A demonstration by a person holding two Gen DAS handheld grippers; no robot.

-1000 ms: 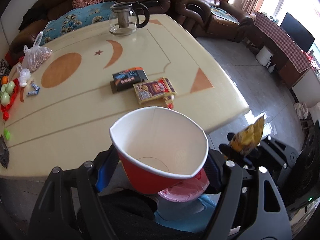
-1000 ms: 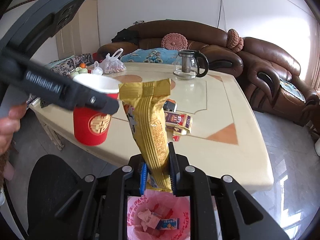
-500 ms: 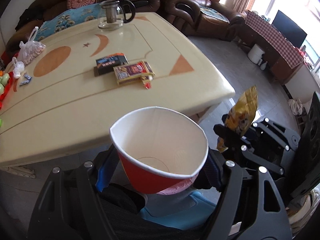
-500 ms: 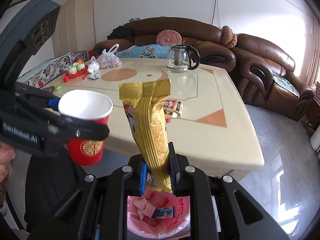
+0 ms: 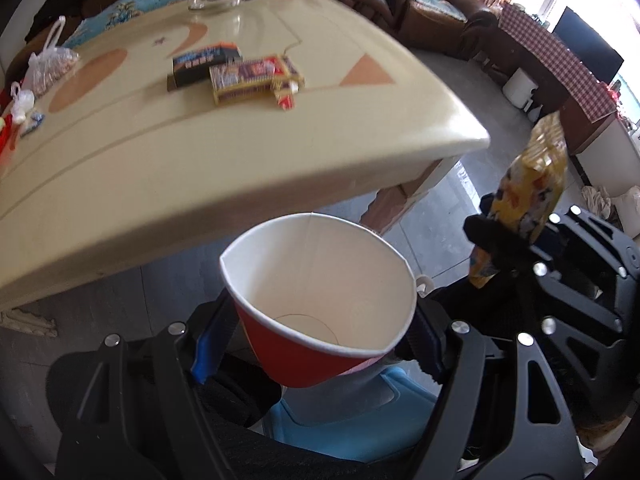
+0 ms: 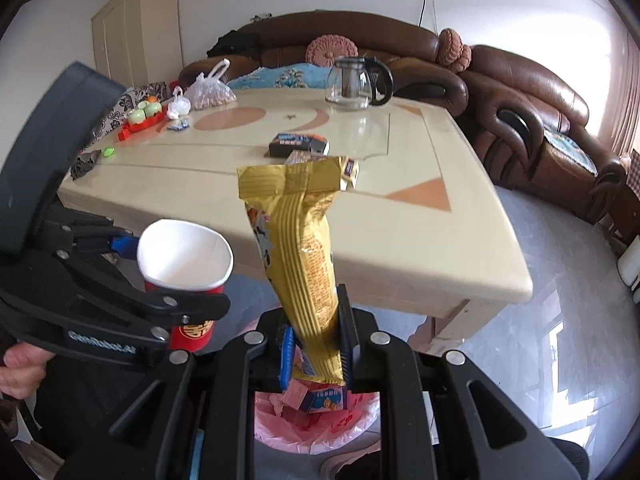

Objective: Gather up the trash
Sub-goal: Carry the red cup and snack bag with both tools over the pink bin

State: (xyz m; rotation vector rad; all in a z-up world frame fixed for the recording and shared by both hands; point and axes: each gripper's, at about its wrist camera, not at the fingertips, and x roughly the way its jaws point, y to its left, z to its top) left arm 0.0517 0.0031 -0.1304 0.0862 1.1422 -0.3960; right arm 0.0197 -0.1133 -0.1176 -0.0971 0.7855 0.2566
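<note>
Right now the biggest thing is the cream table (image 6: 400, 240); it fills the middle of both views, and a brown sofa (image 6: 520, 92) curls round its far side; a glass teapot (image 6: 356, 84) stands near the far edge, and a bag of nuts (image 6: 210, 90) sits by a far corner. Some little boxes (image 5: 240, 72) lie flat near the middle of the table; they may be trash too, but I cannot tell.

Below the table edge, a bin with a pink bag (image 6: 320, 428) waits on the floor; scraps and a small box already lie inside it. Both grippers hang over it, likely so that what they hold can drop straight in.

The left gripper (image 5: 320, 344) is squeezed on a red paper cup (image 5: 316, 288); its blue pads press the cup's sides, so the rim is bent a bit out of round. The cup looks empty inside; it is held mouth up, which keeps it snug between the fingers. A bare hand (image 6: 20, 368) grips the handle at the edge of the right view.

The right gripper (image 6: 316, 348) is clamped tight on a gold snack wrapper (image 6: 300, 248); it pinches the low end, so the long flat wrapper sticks up and its bottom tip points at the bin. I think letting go comes next; the thin wrapper could flutter and miss the bag.
</note>
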